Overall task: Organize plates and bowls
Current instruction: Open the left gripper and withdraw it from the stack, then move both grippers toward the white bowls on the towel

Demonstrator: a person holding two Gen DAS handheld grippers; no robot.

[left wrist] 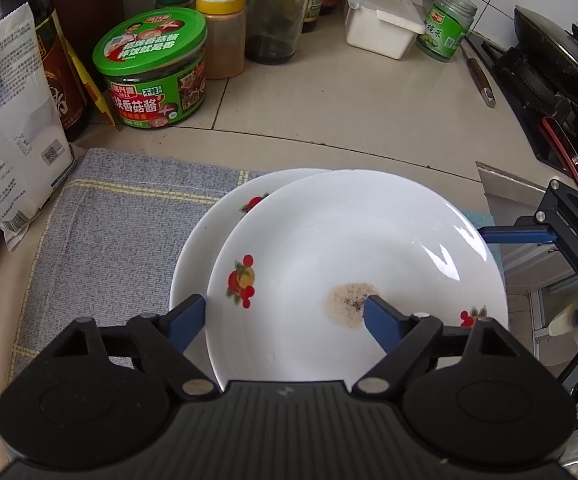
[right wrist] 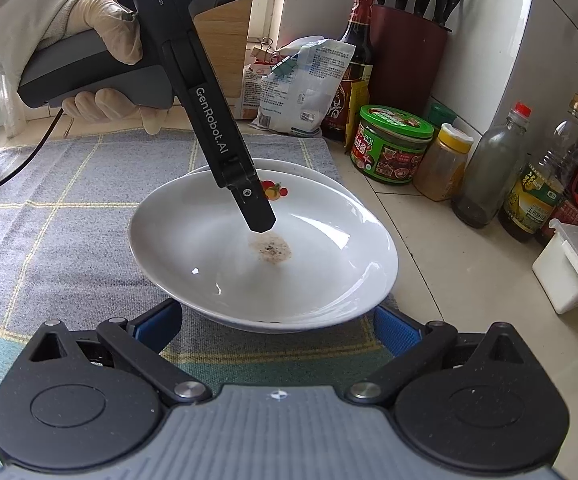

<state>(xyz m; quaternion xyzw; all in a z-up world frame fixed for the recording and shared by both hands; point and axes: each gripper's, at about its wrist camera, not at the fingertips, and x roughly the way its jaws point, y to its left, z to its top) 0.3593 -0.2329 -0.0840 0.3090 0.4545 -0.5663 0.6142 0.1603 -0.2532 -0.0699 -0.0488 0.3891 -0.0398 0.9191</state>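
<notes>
Surroundings, left wrist view: green-lidded jar at 11 o'clock of the plates, yellow-capped spice jar and glass bottle at 12, white lidded box and small green jar at 1, white bag at 10, wok on the stove at 2. None stands between your tools and the plates.

Top plate: white, fruit prints, brown residue spot at its centre; it rests tilted on the lower plate, offset toward 3 o'clock, both on the blue-grey cloth on the table.

Left tool: jaws part open, holding nothing; left finger outside the top plate's rim, right finger over the residue.

Right tool: jaws wide, holding nothing, straddling the top plate's near rim; right finger tip hidden
</notes>
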